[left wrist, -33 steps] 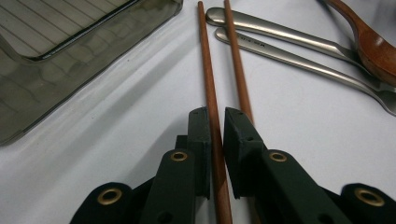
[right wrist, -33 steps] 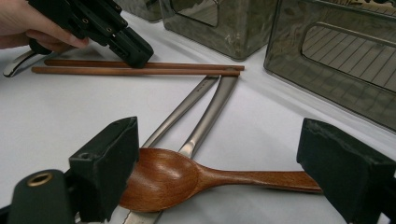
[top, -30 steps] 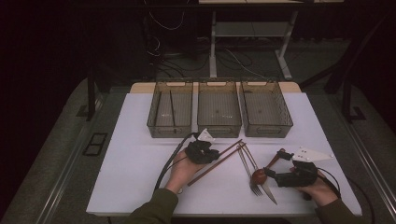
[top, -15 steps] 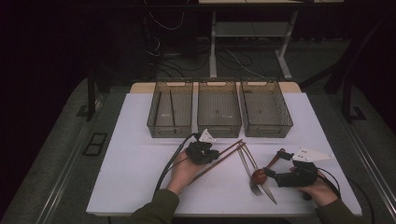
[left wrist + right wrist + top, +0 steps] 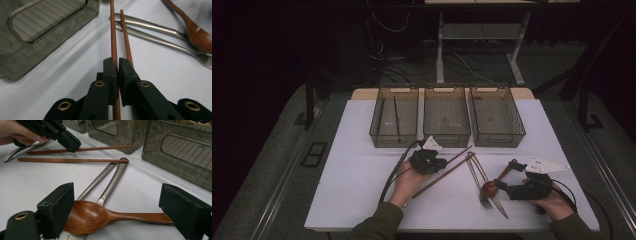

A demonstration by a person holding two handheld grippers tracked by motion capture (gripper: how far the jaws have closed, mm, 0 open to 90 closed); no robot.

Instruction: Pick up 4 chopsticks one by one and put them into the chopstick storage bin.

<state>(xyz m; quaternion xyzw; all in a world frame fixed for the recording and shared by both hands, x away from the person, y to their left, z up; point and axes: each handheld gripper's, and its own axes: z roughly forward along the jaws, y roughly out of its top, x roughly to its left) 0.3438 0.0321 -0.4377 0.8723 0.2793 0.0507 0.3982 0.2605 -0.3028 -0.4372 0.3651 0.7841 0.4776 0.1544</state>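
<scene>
My left gripper (image 5: 117, 65) is shut on one wooden chopstick (image 5: 113, 37); its pair, a second chopstick (image 5: 126, 37), lies on the table just right of the jaws. From above, the left gripper (image 5: 439, 164) sits mid-table in front of the bins, across both chopsticks (image 5: 447, 172). My right gripper (image 5: 122, 216) stands open, its two black pads on either side of a wooden spoon (image 5: 87, 217) that lies flat on the table. In the high view the right gripper (image 5: 506, 176) is at the front right, by the spoon (image 5: 489, 189).
A metal fork (image 5: 482, 192) and knife (image 5: 498, 204) lie under the spoon, handles pointing toward the bins. Three clear bins (image 5: 375, 131) (image 5: 447, 137) (image 5: 518, 131) stand in a row at the back; the left one holds a thin stick (image 5: 396, 115). White table edge (image 5: 362, 225) is near.
</scene>
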